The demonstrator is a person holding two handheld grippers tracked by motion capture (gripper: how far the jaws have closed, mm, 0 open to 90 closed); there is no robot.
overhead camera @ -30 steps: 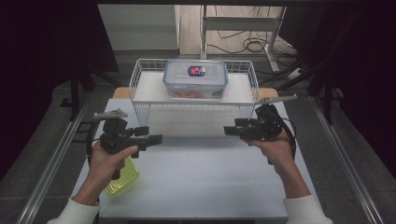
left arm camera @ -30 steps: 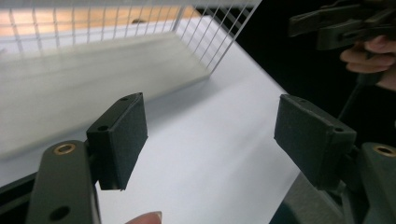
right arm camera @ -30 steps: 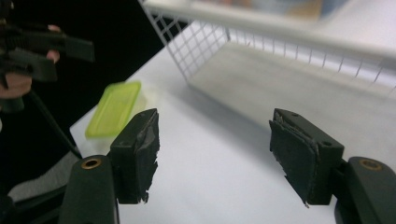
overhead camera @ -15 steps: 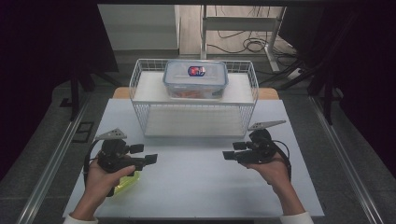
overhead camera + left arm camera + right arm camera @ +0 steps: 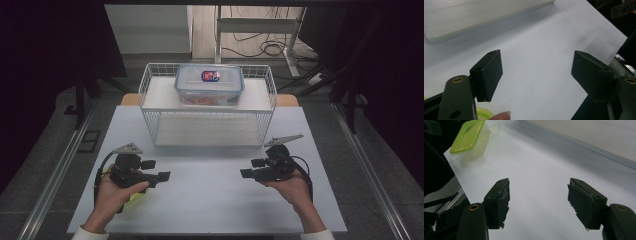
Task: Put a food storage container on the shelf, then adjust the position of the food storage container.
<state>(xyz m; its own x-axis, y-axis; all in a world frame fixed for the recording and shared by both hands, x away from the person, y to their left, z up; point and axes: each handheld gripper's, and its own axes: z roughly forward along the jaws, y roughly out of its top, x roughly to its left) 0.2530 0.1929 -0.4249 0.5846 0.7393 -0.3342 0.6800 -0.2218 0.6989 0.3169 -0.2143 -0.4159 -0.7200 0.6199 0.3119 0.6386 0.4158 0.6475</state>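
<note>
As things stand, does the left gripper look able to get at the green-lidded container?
Probably yes. The left gripper is open and empty, and the green-lidded container sits right under that hand on the table with nothing between them.

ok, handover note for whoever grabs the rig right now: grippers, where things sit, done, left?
Left gripper: open, nothing between the jaws, low over the white table.
Right gripper: open, empty, also low over the table, facing the left one.
Green-lidded container: on the table at the near left edge, under the left hand, lid on.
Blue-lidded container: on the upper shelf of the wire rack, closed.
Done: nothing gripped yet.
Left: probably picking up the green-lidded container; no grasp has begun.
</note>
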